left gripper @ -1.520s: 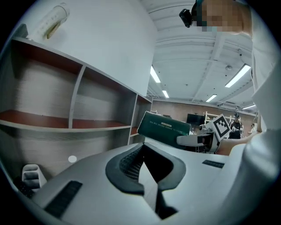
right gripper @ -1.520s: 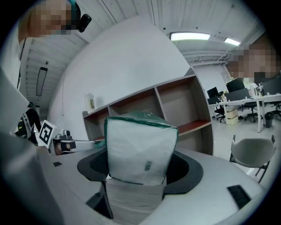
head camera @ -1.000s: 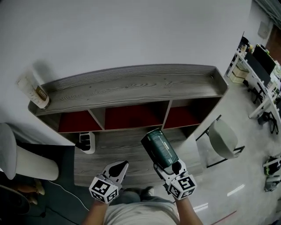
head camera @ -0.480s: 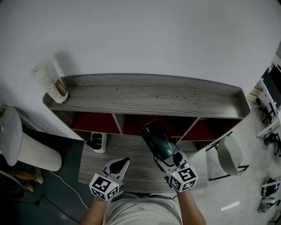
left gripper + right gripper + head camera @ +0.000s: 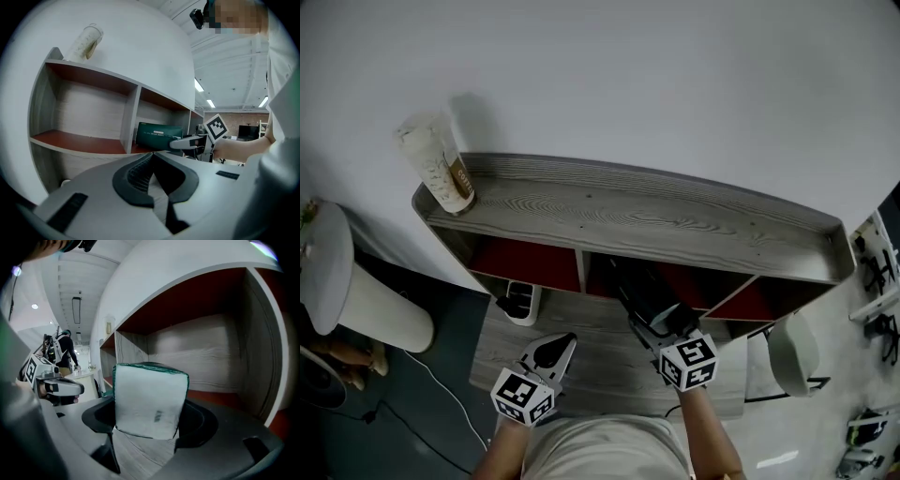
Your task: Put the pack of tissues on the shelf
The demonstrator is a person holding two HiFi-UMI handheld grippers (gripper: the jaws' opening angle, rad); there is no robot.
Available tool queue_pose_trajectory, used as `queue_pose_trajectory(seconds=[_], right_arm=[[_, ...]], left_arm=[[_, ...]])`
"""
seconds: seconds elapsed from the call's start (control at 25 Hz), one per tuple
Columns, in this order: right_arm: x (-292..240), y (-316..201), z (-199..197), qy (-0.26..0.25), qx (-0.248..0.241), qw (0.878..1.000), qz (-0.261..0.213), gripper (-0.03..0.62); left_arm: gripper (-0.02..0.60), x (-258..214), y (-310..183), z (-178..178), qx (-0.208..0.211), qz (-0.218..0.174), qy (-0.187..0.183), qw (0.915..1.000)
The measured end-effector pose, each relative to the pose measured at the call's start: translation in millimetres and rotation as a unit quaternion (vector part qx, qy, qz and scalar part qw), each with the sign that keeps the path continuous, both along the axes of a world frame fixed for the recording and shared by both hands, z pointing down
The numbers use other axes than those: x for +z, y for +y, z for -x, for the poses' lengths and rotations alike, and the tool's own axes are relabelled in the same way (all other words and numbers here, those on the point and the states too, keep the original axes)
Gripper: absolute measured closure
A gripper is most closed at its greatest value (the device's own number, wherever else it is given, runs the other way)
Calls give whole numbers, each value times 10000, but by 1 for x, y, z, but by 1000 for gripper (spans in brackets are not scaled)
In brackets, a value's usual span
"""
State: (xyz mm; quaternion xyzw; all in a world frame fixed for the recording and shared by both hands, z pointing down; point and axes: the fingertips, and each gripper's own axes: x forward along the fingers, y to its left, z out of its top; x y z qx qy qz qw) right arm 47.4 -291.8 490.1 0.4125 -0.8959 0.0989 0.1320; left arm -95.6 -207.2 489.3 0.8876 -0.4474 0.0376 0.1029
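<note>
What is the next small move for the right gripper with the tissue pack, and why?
Probably push the right gripper a little deeper into the middle compartment, then lower it. Its jaws are shut on the pack of tissues, whose far end is only just inside the opening, and the back wall looks some way ahead.

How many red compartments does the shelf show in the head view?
3. The left compartment, the middle compartment, where the right claw holds the pack of tissues, and the right compartment, side by side under the top board. Others may be hidden.
</note>
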Motion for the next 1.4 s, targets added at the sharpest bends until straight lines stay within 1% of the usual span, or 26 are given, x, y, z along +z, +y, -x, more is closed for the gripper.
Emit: queue_pose_trajectory(seconds=[0.2, 0.36, 0.6, 0.76, 0.92, 1.24, 1.4], right_arm=[[0, -17, 16, 337, -161, 9992, -137, 227], [1, -26, 19, 536, -118, 9982, -240, 220], [4, -38, 2, 708, 305, 9967, -263, 195], [5, -42, -10, 665, 490, 9963, -250, 192], [5, -45, -24, 601, 776, 9949, -247, 192], [4, -54, -56, 663, 1485, 9865, -209, 194], [4, -58, -65, 677, 1694, 9830, -189, 194]], left_arm=[[566, 5, -7, 12, -100, 67, 98, 9999], [566, 6, -13, 15, -88, 76, 131, 9998], [566, 9, -18, 15, -54, 128, 152, 9998], [566, 12, -20, 14, -28, 164, 157, 9997], [566, 13, -21, 11, 2, 180, 167, 9997], [566, 13, -21, 6, 16, 178, 176, 9997], [566, 13, -20, 6, 10, 178, 158, 9997]])
